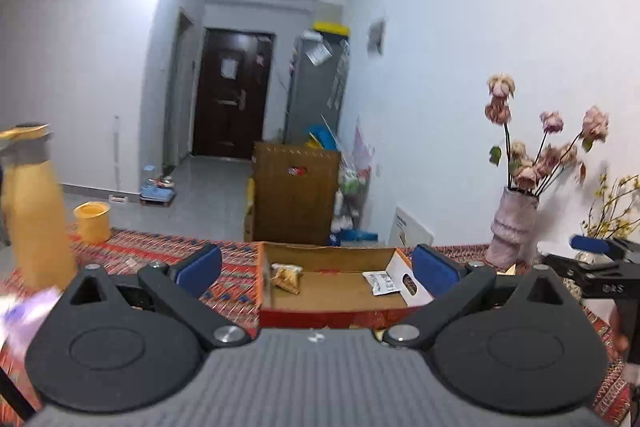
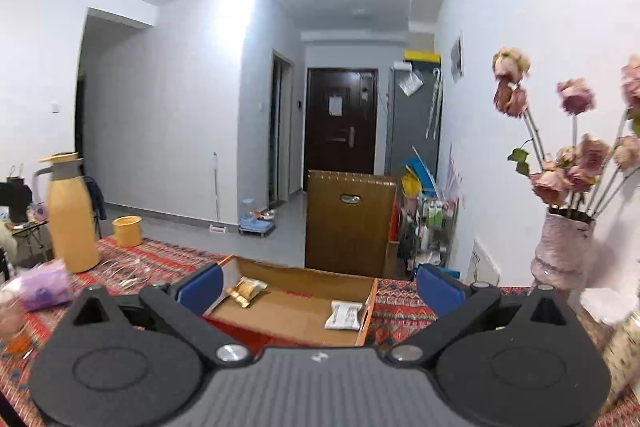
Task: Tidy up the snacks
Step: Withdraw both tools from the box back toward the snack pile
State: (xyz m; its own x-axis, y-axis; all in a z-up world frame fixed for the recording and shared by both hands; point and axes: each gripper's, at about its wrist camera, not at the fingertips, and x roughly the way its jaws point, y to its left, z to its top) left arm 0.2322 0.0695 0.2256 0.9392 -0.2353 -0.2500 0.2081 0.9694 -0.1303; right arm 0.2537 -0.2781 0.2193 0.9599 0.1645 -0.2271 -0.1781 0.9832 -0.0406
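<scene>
We find both tongs, left gripper (image 1: 316, 267) and right gripper (image 2: 318, 287), wide and empty above the shallow cardboard box (image 2: 280, 323); a gold-wrapped snack (image 2: 246, 291) lies far-left, a white packet (image 2: 345, 315) right. Next, we judge, fetch another.

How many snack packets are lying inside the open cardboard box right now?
2. A gold foil snack packet lies at the left end of the shallow open cardboard box; a white printed snack packet lies at its right end. The near wall may hide others.

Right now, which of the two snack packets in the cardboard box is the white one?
The white packet lies at the right end of the cardboard box, by its right wall; the other, a golden packet, sits at the left end.
</scene>
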